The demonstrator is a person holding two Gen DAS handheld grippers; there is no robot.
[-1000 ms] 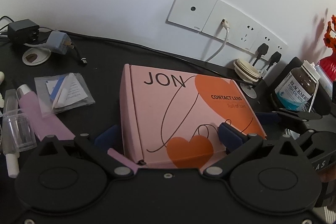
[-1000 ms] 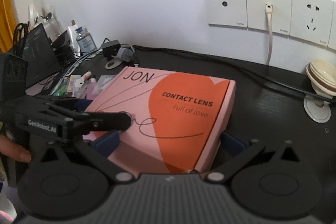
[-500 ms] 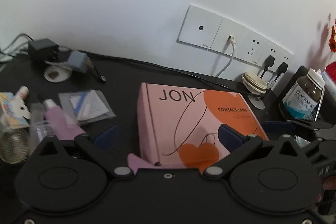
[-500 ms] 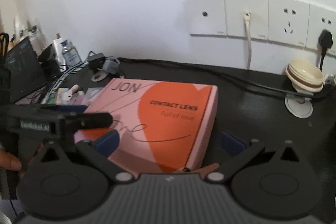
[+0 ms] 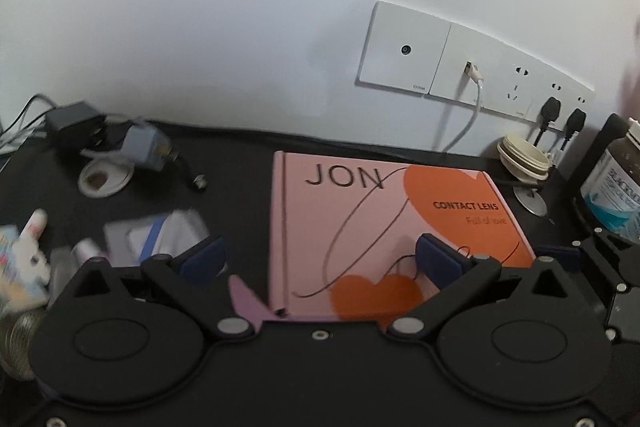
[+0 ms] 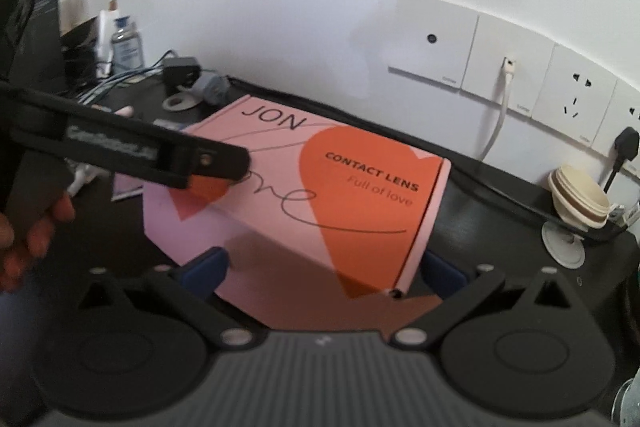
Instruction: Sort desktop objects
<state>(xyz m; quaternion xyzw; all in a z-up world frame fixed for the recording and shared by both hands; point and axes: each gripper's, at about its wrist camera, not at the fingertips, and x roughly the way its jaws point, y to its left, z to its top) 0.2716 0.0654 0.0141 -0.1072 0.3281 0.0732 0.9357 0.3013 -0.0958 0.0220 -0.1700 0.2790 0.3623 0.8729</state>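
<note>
Left wrist view: the left gripper (image 5: pixel 318 257) spreads wide over the pink contact lens box (image 5: pixel 384 227) lying on the black desk (image 5: pixel 240 163). The right gripper (image 6: pixel 322 273) straddles that box too, wide open. Wall sockets (image 5: pixel 472 67) stand behind.

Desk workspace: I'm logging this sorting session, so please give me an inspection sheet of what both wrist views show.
Surface: black desk against a white wall.
Job's things: pink and orange contact lens box, printed JON, closed.
Clutter: brown supplement bottle, clear packet, stacked cream lids, blurred small items at the left edge.
Grippers: left gripper open, one finger over the box; right gripper open, fingers either side of the box's near corner.
Cables: white cable in wall socket panel; two black plugs; black adapter.
Surroundings: a hand holding the left gripper.
</note>
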